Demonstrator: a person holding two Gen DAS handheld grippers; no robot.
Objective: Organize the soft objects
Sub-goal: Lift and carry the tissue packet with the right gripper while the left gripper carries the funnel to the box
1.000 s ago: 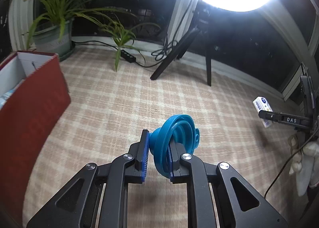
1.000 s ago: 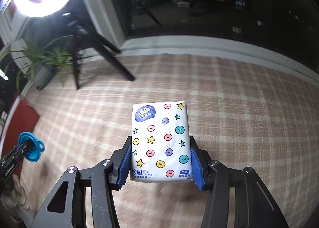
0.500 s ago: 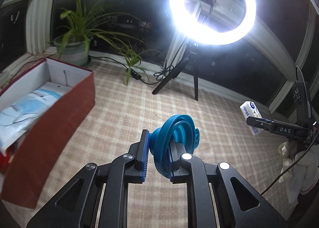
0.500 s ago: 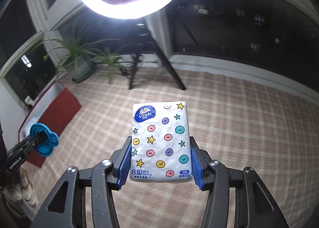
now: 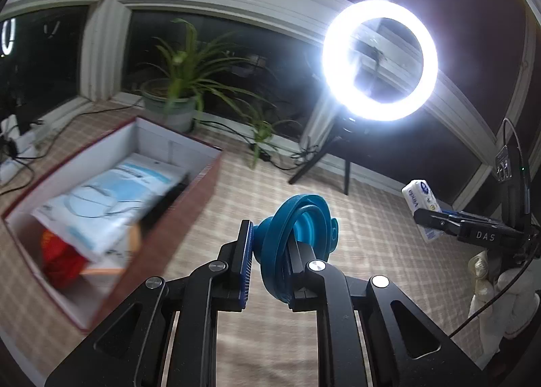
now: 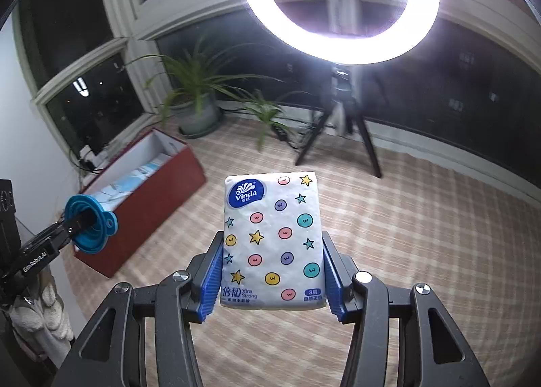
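My left gripper is shut on a blue collapsible silicone funnel, held in the air to the right of an open red box. The box holds a blue-and-white soft pack and something red. My right gripper is shut on a white Vinda tissue pack with coloured dots and stars, held above the checked floor. The tissue pack also shows at the right of the left wrist view. The funnel and the box show at the left of the right wrist view.
A lit ring light stands on a black tripod at the back. Potted plants stand by dark windows. Cables trail at the left. White cloth hangs at the far right.
Both grippers have risen and tilted up, each still holding its object. The left one has come nearer the red box, and the box's inside now shows.
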